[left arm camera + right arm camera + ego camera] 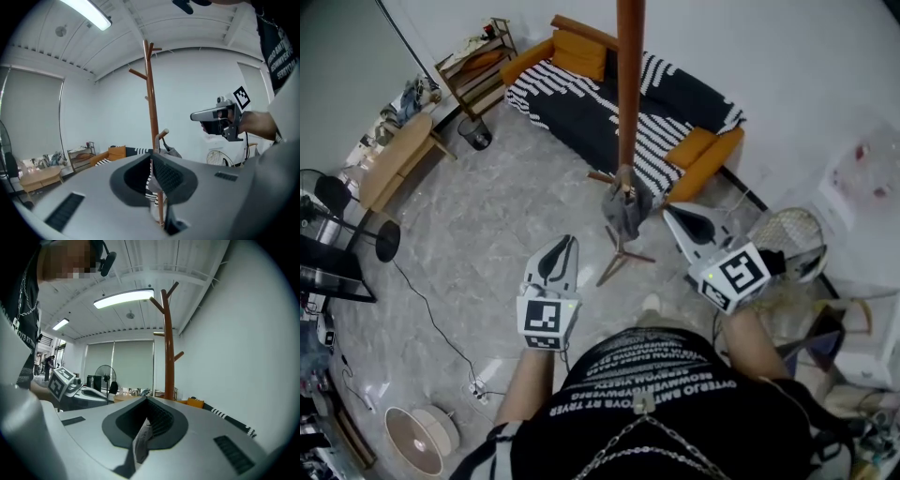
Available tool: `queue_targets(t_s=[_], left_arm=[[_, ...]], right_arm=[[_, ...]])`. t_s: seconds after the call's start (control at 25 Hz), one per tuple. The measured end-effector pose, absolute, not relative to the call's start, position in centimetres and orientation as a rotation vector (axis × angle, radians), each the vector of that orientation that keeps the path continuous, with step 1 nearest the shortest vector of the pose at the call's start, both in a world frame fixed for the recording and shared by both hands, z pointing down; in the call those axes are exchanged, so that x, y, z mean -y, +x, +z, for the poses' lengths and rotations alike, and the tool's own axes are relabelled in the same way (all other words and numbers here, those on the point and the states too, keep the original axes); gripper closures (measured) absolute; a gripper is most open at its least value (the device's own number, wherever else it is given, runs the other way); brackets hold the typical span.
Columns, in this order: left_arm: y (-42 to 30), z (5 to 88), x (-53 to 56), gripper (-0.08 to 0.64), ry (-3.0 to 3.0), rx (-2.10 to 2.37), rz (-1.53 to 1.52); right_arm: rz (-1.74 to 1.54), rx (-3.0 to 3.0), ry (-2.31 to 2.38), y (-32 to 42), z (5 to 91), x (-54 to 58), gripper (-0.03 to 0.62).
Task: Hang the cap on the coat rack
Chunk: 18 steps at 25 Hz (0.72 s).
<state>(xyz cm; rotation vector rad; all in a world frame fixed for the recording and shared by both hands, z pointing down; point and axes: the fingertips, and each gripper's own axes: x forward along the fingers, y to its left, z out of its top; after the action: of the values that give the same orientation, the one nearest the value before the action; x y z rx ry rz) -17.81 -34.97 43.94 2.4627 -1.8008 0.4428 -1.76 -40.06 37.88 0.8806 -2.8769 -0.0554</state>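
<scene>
One grey fabric cap [626, 210] hangs on a low peg [162, 134] of the brown wooden coat rack [629, 84]. Nearby, the left gripper [569, 244] stands narrowly parted and empty; the right gripper [671, 212] pinches a pale paper-like scrap [140, 442].

- The coat rack [629, 84] stands at 12 o'clock from the person, with the sofa [572, 105] behind it.
- The cap [626, 210] hangs on a low peg of the rack.
- The left gripper [567, 244] is at the cap's 8 o'clock and the right gripper [672, 214] at its 3 o'clock, both apart from it.
- The shelf [478, 61], bin [474, 133] and worktop [394, 159] lie toward 10 o'clock.
</scene>
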Motion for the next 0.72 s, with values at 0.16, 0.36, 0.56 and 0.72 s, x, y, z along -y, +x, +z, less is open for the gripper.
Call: queue_targets(t_s=[0.16, 0.36, 0.56, 0.72], left_arm=[[-19.1, 41.3, 32.6, 0.557, 2.498, 1.839, 0.388], [-20.3, 38.2, 30.2, 0.557, 2.490, 1.865, 0.275], [-21.0, 37.2, 28.4, 0.557, 2.537, 1.872, 0.321], [-20.7, 37.1, 27.0, 0.557, 2.536, 1.855, 0.289]], right_arm=[[-0.075, 2.885, 0.915, -2.4, 37.3, 37.8, 0.590], [-0.106, 2.871, 0.971, -2.6, 36.6, 35.6, 0.591], [-0.139, 2.852, 1.002, -2.1, 36.2, 33.8, 0.591], [-0.133, 2.847, 0.992, -2.0, 36.4, 31.8, 0.591]])
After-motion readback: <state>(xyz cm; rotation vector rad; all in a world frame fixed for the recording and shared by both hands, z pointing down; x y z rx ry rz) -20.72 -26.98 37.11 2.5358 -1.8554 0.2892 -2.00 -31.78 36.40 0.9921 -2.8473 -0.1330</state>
